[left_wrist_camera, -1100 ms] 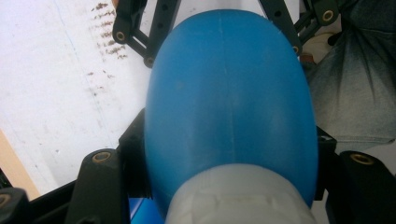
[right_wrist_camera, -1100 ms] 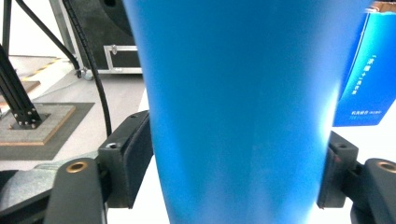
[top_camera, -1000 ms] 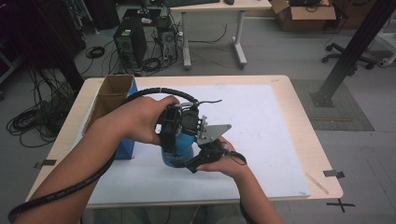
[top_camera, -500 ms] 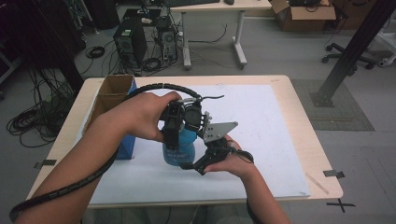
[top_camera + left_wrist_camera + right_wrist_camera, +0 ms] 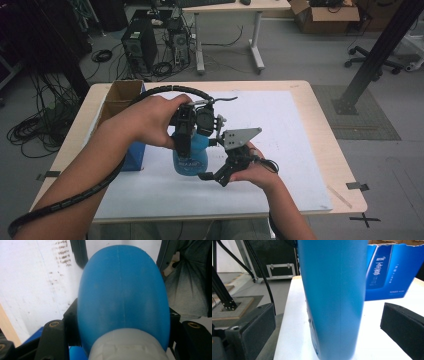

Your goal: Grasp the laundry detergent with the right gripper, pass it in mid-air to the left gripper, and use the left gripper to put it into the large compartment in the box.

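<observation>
Blue bottle [image 5: 189,159] standing upright on the white sheet [image 5: 295,130] that covers most of the desk [image 5: 325,120], just right of the blue carton [image 5: 134,155], which sits at the sheet's left edge with an open brown cardboard box [image 5: 120,97] behind it. Left tool [image 5: 192,125] lowered over the bottle's top from above, jaws either side of the neck just above the shoulder and seemingly pinching it; bottle cap and nozzle hidden under that tool and the left hand [image 5: 150,120] in the high view. Seen from the left tool's own camera, only the rounded blue shoulder [image 5: 122,295] and a pale grey collar [image 5: 127,345] at the bottom edge, cut off by the frame, with black jaw parts tight against both sides. Right tool [image 5: 220,172] low at the bottle's right side near the base, held by the right hand [image 5: 255,167], grey plate on top. From its camera, jaws spread wide, bottle body [image 5: 333,295] between them with clear gaps on both sides, not touched; bottle's top and base both cut off, label unreadable. Carton [image 5: 389,272] behind the bottle, its print too small to make out. Black cable [image 5: 75,200] trailing along the left forearm.
</observation>
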`<act>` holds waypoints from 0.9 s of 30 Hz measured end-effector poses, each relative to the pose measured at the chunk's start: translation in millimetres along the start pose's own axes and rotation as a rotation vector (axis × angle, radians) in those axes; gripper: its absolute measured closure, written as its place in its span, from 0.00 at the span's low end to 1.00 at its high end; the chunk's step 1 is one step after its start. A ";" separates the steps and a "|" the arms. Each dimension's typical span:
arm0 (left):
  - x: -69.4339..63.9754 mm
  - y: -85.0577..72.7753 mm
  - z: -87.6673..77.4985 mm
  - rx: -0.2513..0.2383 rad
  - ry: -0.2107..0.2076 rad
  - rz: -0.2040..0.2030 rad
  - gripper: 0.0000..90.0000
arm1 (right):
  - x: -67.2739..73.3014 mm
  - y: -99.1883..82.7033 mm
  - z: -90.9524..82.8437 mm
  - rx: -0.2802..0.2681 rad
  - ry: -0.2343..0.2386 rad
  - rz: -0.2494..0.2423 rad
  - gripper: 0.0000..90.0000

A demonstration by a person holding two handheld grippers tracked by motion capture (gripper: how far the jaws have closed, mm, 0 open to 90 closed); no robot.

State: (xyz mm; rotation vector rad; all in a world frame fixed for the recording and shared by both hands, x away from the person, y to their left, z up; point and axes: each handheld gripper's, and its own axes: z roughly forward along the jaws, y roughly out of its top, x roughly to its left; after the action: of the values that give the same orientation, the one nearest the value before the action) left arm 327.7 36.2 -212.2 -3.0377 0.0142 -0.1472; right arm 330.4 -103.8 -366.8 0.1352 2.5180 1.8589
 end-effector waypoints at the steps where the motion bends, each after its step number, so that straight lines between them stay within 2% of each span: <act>1: 1.1 -0.7 0.1 0.000 0.001 -0.016 0.43 | -0.4 0.4 -2.6 0.008 -0.006 -0.004 0.00; 5: 5.6 -3.4 -2.5 0.015 -0.004 -0.070 0.43 | -2.5 3.1 -15.9 0.048 -0.016 -0.034 0.00; 10: 11.5 -6.4 -6.2 0.008 -0.012 -0.151 0.42 | -6.1 7.1 -32.8 0.079 -0.040 -0.044 0.00; 18: 16.4 -10.3 -11.6 -0.029 -0.051 -0.265 0.42 | -10.5 12.7 -58.3 0.159 -0.085 -0.063 0.00; 19: 19.2 -11.1 -13.1 -0.032 -0.052 -0.258 0.42 | -11.0 12.6 -61.3 0.170 -0.089 -0.063 0.00; 21: 20.8 -12.0 -14.4 -0.038 -0.058 -0.271 0.42 | -11.5 12.9 -67.3 0.184 -0.098 -0.062 0.00; 24: 23.6 -12.9 -16.3 -0.038 -0.081 -0.319 0.42 | -11.9 14.6 -75.0 0.195 -0.111 -0.061 0.00; 27: 25.4 -13.5 -18.1 -0.037 -0.084 -0.360 0.42 | -12.3 16.0 -81.6 0.211 -0.117 -0.061 0.00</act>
State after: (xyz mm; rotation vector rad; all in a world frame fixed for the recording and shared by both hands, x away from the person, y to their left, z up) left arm 351.3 47.5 -190.5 -3.0482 -0.5429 -0.0454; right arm 339.0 -177.9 -327.9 0.1609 2.5984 1.5139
